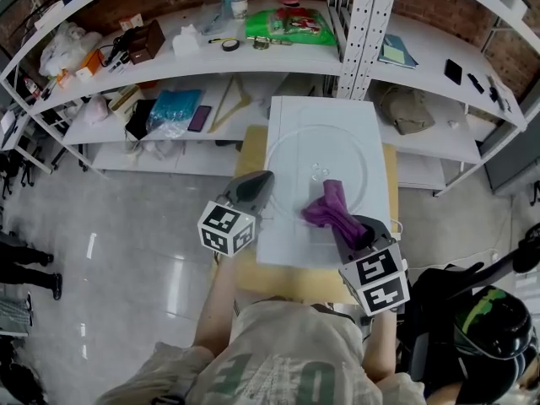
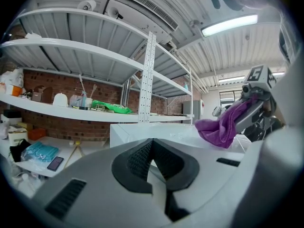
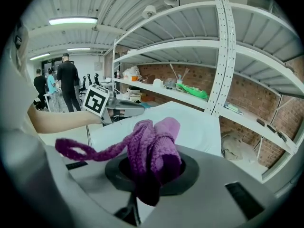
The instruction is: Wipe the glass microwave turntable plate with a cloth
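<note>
The clear glass turntable plate [image 1: 339, 152] lies flat on a white board [image 1: 291, 230]. A purple cloth [image 1: 331, 209] hangs over the plate's near edge, and my right gripper [image 1: 348, 226] is shut on it. In the right gripper view the cloth [image 3: 154, 148] bunches out of the jaws, with one loop trailing left. My left gripper [image 1: 263, 182] is shut at the board's left edge, beside the plate's rim, with nothing visible between its jaws. From the left gripper [image 2: 153, 167] view, the cloth [image 2: 219, 127] hangs at the right, above the board.
The white board rests on a wooden table [image 1: 291, 278]. White shelves [image 1: 278, 53] behind hold a green packet [image 1: 291, 24], a spray bottle, boxes and bags. A dark helmet [image 1: 494, 327] sits at the bottom right. People [image 3: 66, 82] stand far off.
</note>
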`<action>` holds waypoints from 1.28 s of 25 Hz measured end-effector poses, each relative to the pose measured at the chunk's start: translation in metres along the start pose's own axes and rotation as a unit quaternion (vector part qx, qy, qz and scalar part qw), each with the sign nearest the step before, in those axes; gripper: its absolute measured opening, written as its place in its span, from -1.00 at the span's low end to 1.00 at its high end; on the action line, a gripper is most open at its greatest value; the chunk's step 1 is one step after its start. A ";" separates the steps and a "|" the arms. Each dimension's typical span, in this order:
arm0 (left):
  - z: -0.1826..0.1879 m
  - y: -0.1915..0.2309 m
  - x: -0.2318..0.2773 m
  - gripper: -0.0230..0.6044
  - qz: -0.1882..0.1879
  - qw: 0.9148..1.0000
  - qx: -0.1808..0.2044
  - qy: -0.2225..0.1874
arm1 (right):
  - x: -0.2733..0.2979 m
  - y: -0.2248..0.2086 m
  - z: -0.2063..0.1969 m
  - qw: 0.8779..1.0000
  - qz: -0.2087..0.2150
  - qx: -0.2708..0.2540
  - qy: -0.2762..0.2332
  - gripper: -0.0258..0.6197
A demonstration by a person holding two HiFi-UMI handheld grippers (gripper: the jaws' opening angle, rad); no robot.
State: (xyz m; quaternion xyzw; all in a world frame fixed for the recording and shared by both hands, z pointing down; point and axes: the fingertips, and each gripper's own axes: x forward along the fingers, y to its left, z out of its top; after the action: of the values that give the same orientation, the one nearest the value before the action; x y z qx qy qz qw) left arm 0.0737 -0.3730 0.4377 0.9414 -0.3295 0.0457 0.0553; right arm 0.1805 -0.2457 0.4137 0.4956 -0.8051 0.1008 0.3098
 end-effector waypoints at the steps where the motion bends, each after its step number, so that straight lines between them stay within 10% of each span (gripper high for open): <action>1: 0.000 0.000 0.000 -0.94 0.000 1.000 0.000 0.001 | 0.000 -0.005 0.004 1.000 -0.006 -0.001 -0.006 -0.76; 14: -0.001 -0.001 0.002 -0.94 0.003 1.000 0.002 0.003 | 0.066 -0.148 0.040 0.993 -0.121 -0.006 0.000 -0.76; 32: 0.000 0.001 0.001 -0.94 0.011 1.000 -0.004 -0.001 | 0.020 -0.087 0.006 0.993 -0.114 -0.013 0.002 -0.76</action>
State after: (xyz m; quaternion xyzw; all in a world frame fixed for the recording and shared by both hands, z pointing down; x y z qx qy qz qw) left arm 0.0743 -0.3741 0.4381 0.9377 -0.3398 0.0436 0.0584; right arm 0.2465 -0.3059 0.4080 0.5794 -0.7442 0.0554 0.3278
